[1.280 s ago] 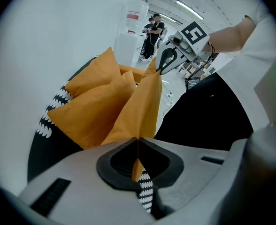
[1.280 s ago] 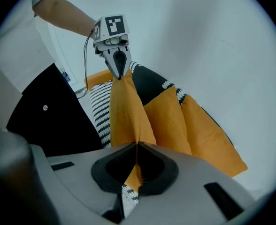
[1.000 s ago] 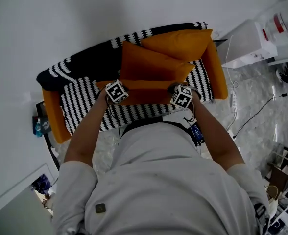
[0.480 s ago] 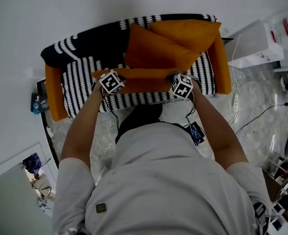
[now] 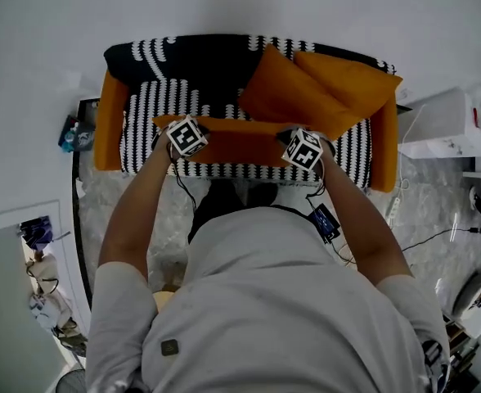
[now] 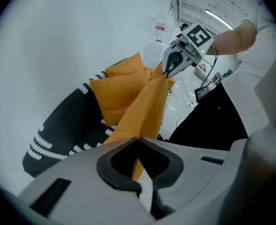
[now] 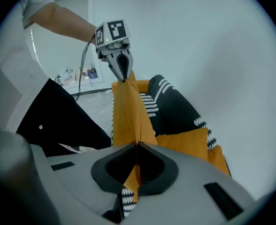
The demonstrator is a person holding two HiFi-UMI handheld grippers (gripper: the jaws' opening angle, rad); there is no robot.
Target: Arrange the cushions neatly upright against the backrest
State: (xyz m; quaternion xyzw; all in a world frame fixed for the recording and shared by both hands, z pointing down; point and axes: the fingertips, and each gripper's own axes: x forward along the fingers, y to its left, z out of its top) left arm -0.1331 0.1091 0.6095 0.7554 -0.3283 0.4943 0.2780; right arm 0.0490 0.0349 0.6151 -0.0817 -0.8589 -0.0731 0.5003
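Note:
Both grippers hold one flat orange cushion (image 5: 240,142) stretched between them over the front of the striped sofa seat (image 5: 155,105). My left gripper (image 5: 177,131) is shut on its left corner, seen up close as a fold of orange cloth (image 6: 145,107) pinched in the left gripper (image 6: 138,146). My right gripper (image 5: 296,142) is shut on the opposite corner, and the same cloth (image 7: 128,111) runs into the right gripper (image 7: 135,156). Two more orange cushions (image 5: 285,92) (image 5: 347,80) lean overlapping against the black backrest (image 5: 200,56) at the sofa's right end.
Orange armrests (image 5: 110,121) (image 5: 384,146) close off the sofa's two ends, and a white wall rises behind it. A white box (image 5: 445,125) stands to the right, with cables (image 5: 420,236) on the floor. Small items, among them a blue bottle (image 5: 73,133), lie left of the sofa.
The head view has swung, so the sofa now lies squarer across the frame. The held cushion has shifted slightly left along the seat, away from the two leaning cushions. Both grips hold.

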